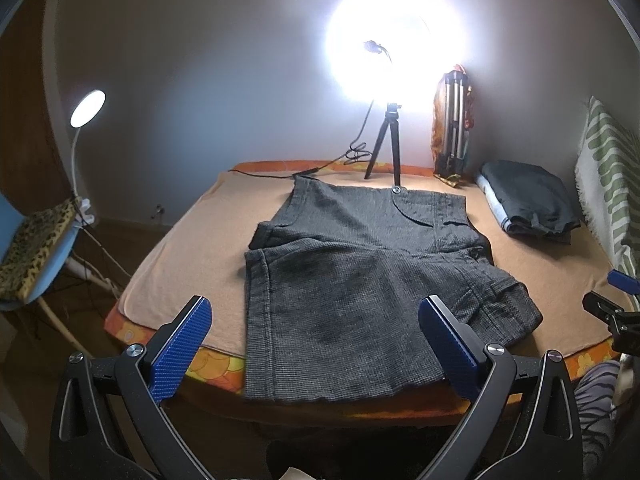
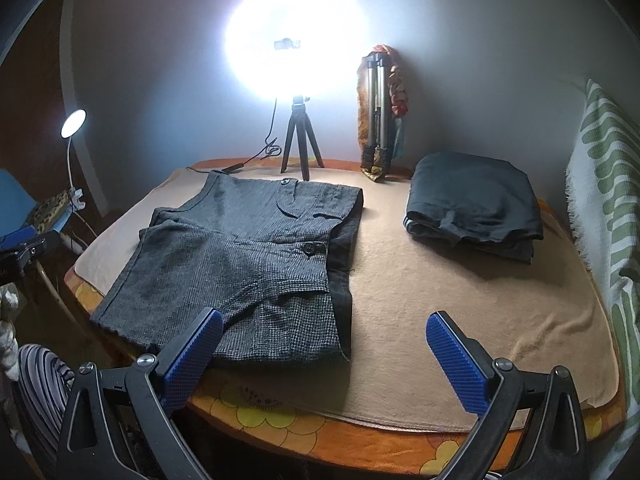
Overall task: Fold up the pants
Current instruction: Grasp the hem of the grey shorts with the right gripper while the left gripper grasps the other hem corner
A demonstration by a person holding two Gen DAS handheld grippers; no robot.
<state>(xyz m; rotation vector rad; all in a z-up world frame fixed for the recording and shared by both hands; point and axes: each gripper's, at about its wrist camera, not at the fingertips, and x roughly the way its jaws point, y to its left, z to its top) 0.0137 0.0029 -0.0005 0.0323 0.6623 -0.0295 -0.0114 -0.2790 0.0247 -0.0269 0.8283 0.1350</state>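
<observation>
Left gripper [image 1: 316,344] fingers spread wide, nothing held; right gripper [image 2: 324,354] likewise. Grey pants [image 1: 352,280] laid on worktop [image 2: 460,312] just beyond fingers, seemingly folded once leg over leg. Further folds judged outstanding. Folded dark stack [image 2: 476,204] farther beyond right fingers.

Bare beige blanket [image 2: 460,300] lies open between the grey pants [image 2: 248,264] and the folded dark stack [image 2: 476,200], wide enough for a gripper to pass. Along the far wall stand a small tripod [image 2: 300,144] and a bundled tripod [image 2: 378,116] (its cable trails left). A striped cloth [image 2: 604,184] bounds the right side.
</observation>
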